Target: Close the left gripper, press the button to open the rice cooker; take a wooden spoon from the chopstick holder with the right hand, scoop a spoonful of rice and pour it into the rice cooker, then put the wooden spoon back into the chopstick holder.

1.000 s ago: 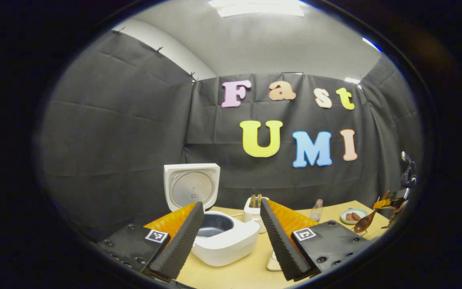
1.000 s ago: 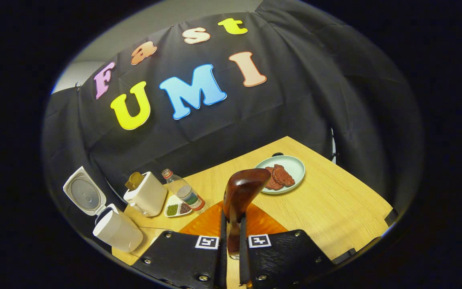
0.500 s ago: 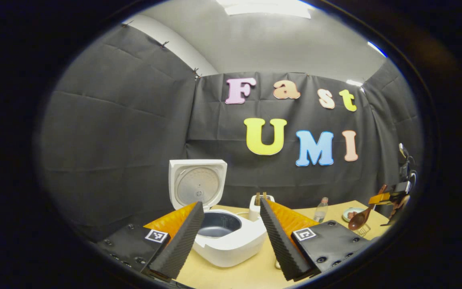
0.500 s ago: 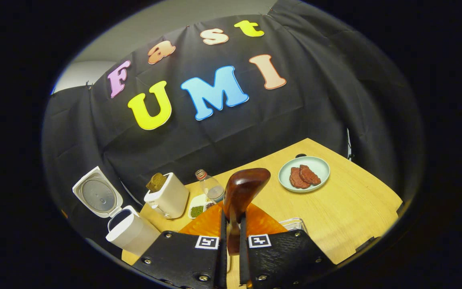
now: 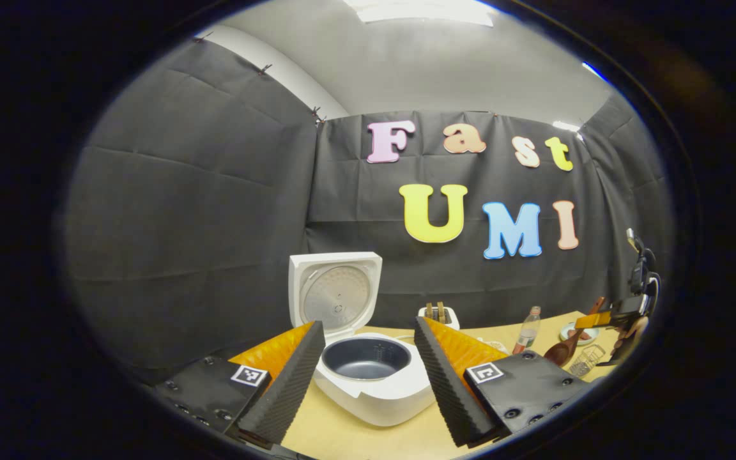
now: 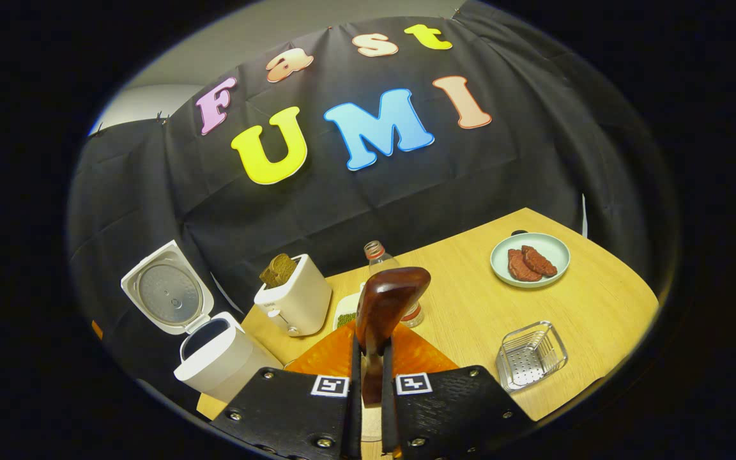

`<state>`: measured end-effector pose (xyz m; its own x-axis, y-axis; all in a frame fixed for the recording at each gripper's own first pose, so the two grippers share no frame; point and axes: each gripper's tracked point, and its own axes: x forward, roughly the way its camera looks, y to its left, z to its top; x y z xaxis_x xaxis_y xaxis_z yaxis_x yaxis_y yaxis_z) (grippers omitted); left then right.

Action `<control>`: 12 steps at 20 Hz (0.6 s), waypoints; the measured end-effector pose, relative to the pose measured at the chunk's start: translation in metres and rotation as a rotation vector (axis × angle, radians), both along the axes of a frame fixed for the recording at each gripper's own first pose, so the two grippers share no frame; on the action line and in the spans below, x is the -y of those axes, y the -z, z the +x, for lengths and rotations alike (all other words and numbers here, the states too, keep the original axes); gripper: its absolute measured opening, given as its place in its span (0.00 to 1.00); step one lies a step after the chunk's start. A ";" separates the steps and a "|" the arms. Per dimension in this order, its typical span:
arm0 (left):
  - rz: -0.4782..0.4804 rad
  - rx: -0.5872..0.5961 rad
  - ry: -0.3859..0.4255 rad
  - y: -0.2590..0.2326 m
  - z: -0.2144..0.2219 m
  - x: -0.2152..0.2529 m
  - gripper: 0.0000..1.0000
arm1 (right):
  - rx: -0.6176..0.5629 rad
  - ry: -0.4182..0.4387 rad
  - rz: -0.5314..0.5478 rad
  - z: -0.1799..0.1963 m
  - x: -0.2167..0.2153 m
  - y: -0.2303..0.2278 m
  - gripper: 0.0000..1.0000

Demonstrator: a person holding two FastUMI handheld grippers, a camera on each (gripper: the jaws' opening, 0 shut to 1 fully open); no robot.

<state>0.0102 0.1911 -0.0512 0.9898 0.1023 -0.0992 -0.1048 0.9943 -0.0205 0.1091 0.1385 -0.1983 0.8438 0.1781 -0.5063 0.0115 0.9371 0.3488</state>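
Wooden spoon (image 6: 386, 305) clamped between the right gripper (image 6: 368, 390)'s fingers, bowl up, above the table (image 6: 572, 319).

The rice cooker (image 5: 374, 370) sits lid-up between the left gripper (image 5: 366, 377)'s spread fingers. Nearby stand a toaster (image 6: 294, 300), a bottle (image 6: 377, 252), a plate of meat (image 6: 529, 259) and a wire chopstick holder (image 6: 531, 354).

light wooden table (image 6: 470, 313), bearing a white rice cooker (image 6: 214, 364) with lid up at its left end, a toaster (image 6: 294, 300) beside that, a bottle (image 6: 381, 255) and small dish (image 6: 344, 317) near the middle, a plate (image 6: 529, 259) far right, a wire holder (image 6: 529, 354) nearer.
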 end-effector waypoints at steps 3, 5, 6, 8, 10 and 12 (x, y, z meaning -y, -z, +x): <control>0.005 -0.016 -0.013 0.007 -0.005 -0.012 0.99 | -0.030 -0.023 -0.045 -0.001 -0.015 0.025 0.13; 0.013 -0.027 -0.023 0.011 -0.007 -0.019 0.99 | -0.048 -0.042 -0.081 -0.002 -0.024 0.043 0.13; 0.014 -0.030 -0.028 0.012 -0.007 -0.021 0.99 | -0.056 -0.049 -0.099 -0.002 -0.027 0.050 0.13; 0.019 -0.038 -0.038 0.016 -0.011 -0.024 0.97 | -0.059 -0.059 -0.144 -0.003 -0.032 0.062 0.13; 0.028 -0.044 -0.045 0.014 -0.009 -0.029 0.97 | -0.045 -0.077 -0.183 -0.003 -0.038 0.067 0.12; 0.033 -0.043 -0.047 0.014 -0.010 -0.031 0.98 | -0.028 -0.097 -0.195 -0.004 -0.048 0.069 0.12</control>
<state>0.0007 0.2218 -0.0656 0.9787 0.1522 -0.1376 -0.1511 0.9884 0.0178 0.1053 0.1860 -0.2671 0.8127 0.1544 -0.5618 -0.0755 0.9840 0.1613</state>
